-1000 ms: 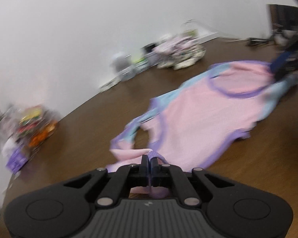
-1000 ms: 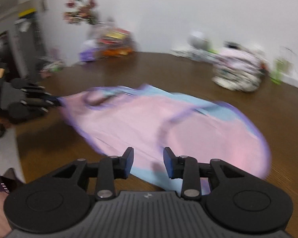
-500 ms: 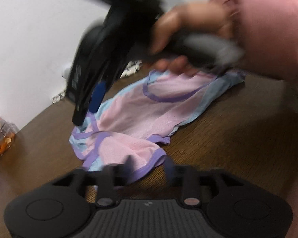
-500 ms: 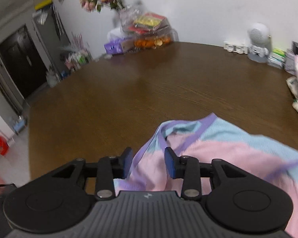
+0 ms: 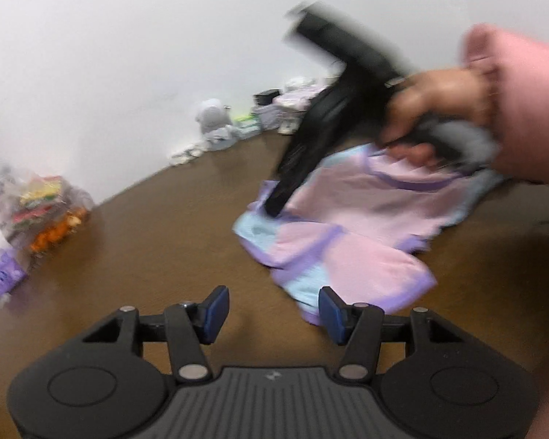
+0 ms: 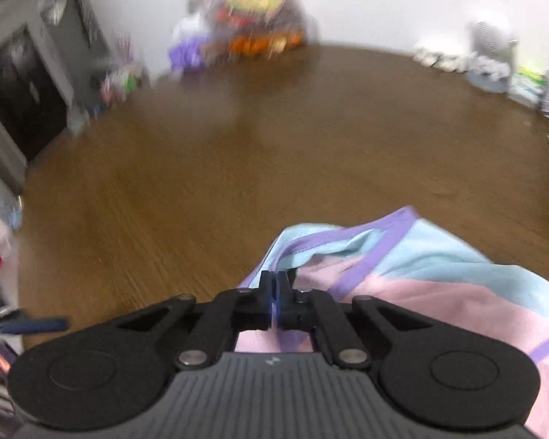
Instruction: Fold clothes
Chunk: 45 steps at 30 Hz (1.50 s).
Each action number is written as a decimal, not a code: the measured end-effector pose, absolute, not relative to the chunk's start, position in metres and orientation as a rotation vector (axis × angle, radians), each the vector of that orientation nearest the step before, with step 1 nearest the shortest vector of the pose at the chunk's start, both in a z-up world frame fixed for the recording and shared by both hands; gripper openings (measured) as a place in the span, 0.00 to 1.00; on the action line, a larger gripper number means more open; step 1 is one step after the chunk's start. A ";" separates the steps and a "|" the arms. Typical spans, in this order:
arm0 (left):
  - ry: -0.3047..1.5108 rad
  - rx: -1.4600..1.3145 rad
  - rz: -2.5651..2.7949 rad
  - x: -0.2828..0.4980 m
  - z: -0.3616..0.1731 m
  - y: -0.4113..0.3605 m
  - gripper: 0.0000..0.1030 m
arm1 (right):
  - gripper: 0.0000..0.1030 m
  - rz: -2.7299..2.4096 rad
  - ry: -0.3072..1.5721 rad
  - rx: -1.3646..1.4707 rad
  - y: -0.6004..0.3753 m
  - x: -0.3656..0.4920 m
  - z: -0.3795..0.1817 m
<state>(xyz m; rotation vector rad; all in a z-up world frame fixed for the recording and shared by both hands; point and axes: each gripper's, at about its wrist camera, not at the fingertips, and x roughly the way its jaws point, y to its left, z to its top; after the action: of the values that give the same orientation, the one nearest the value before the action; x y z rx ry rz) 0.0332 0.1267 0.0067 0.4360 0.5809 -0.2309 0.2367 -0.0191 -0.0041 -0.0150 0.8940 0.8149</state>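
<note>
Garment: lying rumpled on the surface, long axis running away rightward.
Right tongs: clamping its far corner, having just closed.
Left tongs: gaping, empty, nearest the near hem.

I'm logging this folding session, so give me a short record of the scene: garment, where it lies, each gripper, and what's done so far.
garment: pink, blue and purple top, partly folded over itself
surface: brown wooden table
left gripper: open, nothing between its pads, at the garment's near edge
right gripper: has just closed, shut on the garment's blue corner
fold state: not yet finished
</note>
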 end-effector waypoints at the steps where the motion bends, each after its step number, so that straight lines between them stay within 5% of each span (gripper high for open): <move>1: 0.566 0.468 -0.222 0.042 0.006 0.125 0.51 | 0.01 0.818 0.874 0.035 -0.033 0.236 0.003; 11: 0.313 0.975 -0.261 0.121 -0.029 0.057 0.50 | 0.01 0.814 0.744 0.201 -0.123 0.222 0.042; 14: 0.221 1.085 -0.304 0.129 -0.035 0.038 0.42 | 0.01 0.821 0.732 0.210 -0.133 0.219 0.042; 15: 0.194 1.122 -0.303 0.131 -0.036 0.032 0.35 | 0.01 0.820 0.730 0.206 -0.135 0.218 0.042; 16: 0.173 1.154 -0.309 0.132 -0.035 0.028 0.16 | 0.01 0.817 0.730 0.205 -0.137 0.218 0.042; 18: 0.142 1.196 -0.335 0.134 -0.028 0.022 0.01 | 0.01 0.809 0.731 0.205 -0.142 0.219 0.042; 23: 0.114 1.213 -0.353 0.130 0.004 0.007 0.00 | 0.07 0.757 0.702 0.291 -0.170 0.220 0.040; 29: 0.207 0.893 -0.366 0.153 0.101 -0.010 0.01 | 0.13 0.700 0.589 0.351 -0.210 0.190 0.054; 32: 0.217 0.765 -0.361 0.160 0.145 -0.022 0.01 | 0.42 0.704 0.514 0.304 -0.216 0.153 0.066; 40: 0.193 0.680 -0.297 0.153 0.198 -0.089 0.01 | 0.63 0.569 0.306 0.043 -0.182 0.076 0.079; 45: 0.210 0.613 -0.269 0.141 0.212 -0.113 0.01 | 0.63 0.440 0.304 0.083 -0.153 0.095 0.073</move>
<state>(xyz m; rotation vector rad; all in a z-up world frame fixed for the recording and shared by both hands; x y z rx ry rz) 0.1414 -0.1134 0.2123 0.6134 0.2101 -0.2691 0.0950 -0.1535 0.0727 0.0826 0.3038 0.4395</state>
